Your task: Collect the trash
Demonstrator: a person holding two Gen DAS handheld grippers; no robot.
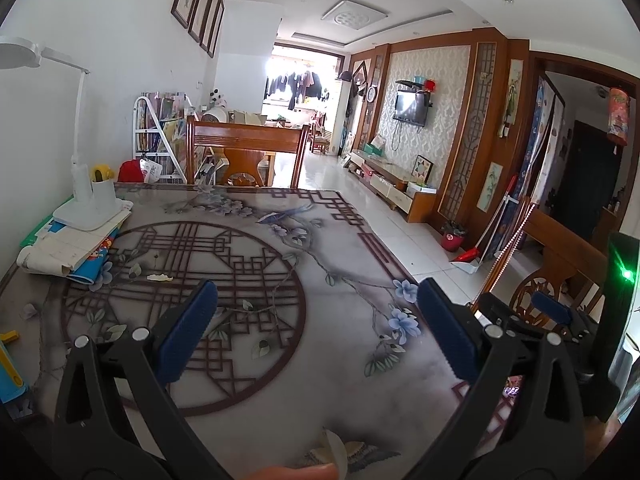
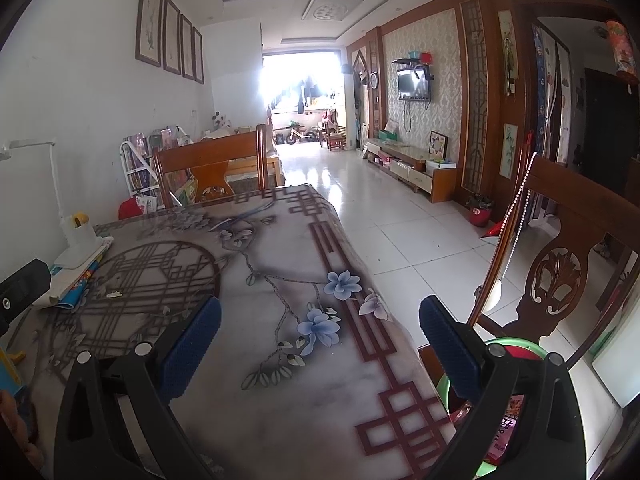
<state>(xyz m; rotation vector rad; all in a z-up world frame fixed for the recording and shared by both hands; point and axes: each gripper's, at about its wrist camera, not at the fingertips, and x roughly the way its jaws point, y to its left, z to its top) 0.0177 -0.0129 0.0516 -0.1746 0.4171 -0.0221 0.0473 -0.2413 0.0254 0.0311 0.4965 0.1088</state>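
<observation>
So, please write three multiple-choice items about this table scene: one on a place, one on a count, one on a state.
1. Where does the white desk lamp stand?
A. on a pile of papers on the table
B. on the floor
C. on the TV cabinet

2. How many framed pictures hang in a row on the left wall?
A. two
B. four
C. six

3. How are the left tongs and right tongs?
A. both shut on trash
B. one open, one shut
C. both open, holding nothing

Answers:
1 A, its base rests on the stacked papers at the table's far left.
2 B, four frames show in the right wrist view.
3 C, the blue pads stand wide apart in each view.
</observation>
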